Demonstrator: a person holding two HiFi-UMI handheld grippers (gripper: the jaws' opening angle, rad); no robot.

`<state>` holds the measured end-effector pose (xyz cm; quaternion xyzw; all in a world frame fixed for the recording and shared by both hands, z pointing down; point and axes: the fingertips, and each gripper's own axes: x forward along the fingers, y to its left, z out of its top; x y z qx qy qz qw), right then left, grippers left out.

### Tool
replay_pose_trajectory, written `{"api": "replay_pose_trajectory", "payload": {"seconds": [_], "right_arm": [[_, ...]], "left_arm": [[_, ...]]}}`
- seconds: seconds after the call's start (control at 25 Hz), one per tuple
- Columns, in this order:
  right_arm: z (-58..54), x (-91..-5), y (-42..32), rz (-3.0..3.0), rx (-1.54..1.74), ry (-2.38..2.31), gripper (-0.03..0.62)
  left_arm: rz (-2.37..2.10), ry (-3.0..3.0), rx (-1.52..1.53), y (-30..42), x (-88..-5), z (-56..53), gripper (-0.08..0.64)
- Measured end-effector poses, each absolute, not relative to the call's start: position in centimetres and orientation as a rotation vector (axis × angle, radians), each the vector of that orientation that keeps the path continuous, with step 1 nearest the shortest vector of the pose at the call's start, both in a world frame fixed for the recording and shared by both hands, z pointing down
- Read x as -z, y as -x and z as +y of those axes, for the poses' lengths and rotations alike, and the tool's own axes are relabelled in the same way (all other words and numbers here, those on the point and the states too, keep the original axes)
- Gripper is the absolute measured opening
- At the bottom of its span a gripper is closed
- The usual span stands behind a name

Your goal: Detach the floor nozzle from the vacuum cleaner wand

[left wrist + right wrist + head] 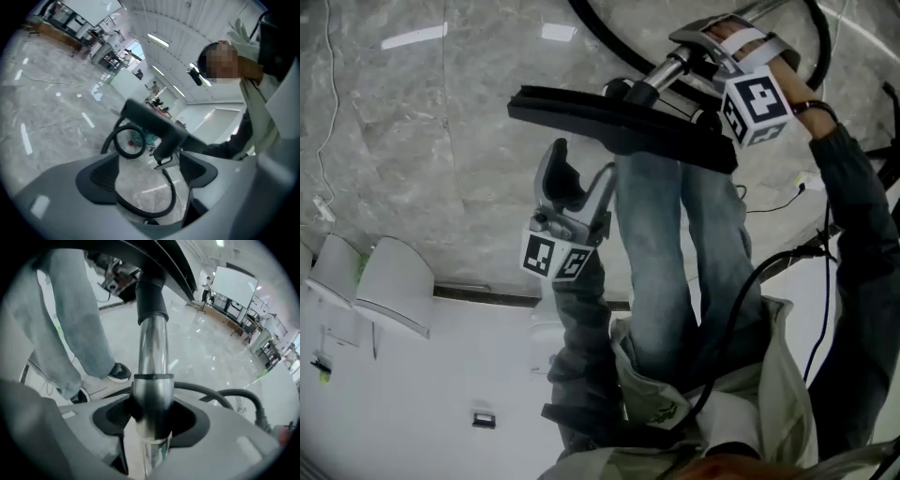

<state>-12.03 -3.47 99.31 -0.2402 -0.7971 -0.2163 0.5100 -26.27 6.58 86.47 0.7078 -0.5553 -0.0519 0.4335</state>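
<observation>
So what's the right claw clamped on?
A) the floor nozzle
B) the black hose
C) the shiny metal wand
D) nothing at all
C: in the right gripper view, the right claw has its pads pressed against both sides of the wand.

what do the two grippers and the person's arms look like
The left gripper and the right gripper are both pale grey moulded plastic, with broad fingers lined with dark textured pads. Each carries a white cube printed with black square markers. The person wears dark long sleeves.
</observation>
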Motion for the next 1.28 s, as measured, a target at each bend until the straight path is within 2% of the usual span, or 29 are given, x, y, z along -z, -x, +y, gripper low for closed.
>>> {"api": "replay_pose_trajectory", "payload": {"seconds": [0.04, 0.08, 0.24, 0.36, 0.4, 0.48, 0.52, 0.64, 0.76, 0.96, 1.08, 1.28], "right_arm": [[-3.0, -95.6, 11.8, -1.949, 0.493, 0.605, 0.23], [-2.5, -91.8, 11.7, -1.985, 0.471, 0.632, 0.23], [0.0, -78.9, 12.2, -2.096, 0.514, 0.744, 0.23], [1.7, -72.9, 11.5, -2.11, 0.533, 0.835, 0.233], [1.7, -70.9, 10.9, -2.11, 0.531, 0.848, 0.232], [1.7, -66.6, 9.0, -2.096, 0.564, 0.883, 0.232], [1.9, -64.4, 7.8, -2.092, 0.602, 0.895, 0.232], [2.6, -58.4, 4.6, -2.112, 0.755, 0.868, 0.233], [2.8, -52.0, 3.6, -2.289, 0.806, 0.782, 0.233], [-0.2, -40.0, 3.8, -2.814, 0.521, 0.441, 0.232], [-1.2, -36.4, 2.7, -2.871, 0.614, 0.048, 0.258], [-3.4, -32.2, 5.4, -2.753, 0.745, -0.608, 0.258]], "left_arm": [[-1.315, -1.847, 0.102, 24.1, -84.5, 6.9, 0.42], [-1.256, -1.927, 0.07, 21.9, -82.3, 7.0, 0.428], [-1.301, -2.237, 0.016, 15.7, -71.4, 3.0, 0.554], [-1.394, -2.564, -0.025, 11.9, -61.6, 0.3, 0.575], [-1.404, -2.68, -0.048, 10.4, -58.3, -0.2, 0.553], [-1.376, -2.899, -0.105, 6.6, -52.2, -0.4, 0.31], [-1.338, -2.994, -0.142, 4.2, -49.4, -0.2, 0.155], [-1.249, -3.172, -0.248, -1.9, -43.0, 1.4, 0.137], [-1.265, -3.137, -0.127, -3.8, -36.6, 2.1, 0.133], [-1.351, -2.908, 0.271, -0.9, -25.1, -2.0, 0.132], [-1.456, -2.662, 0.459, 0.9, -20.5, -3.6, 0.13], [-1.644, -2.485, 0.477, 2.1, -15.6, -4.6, 0.132]]}}
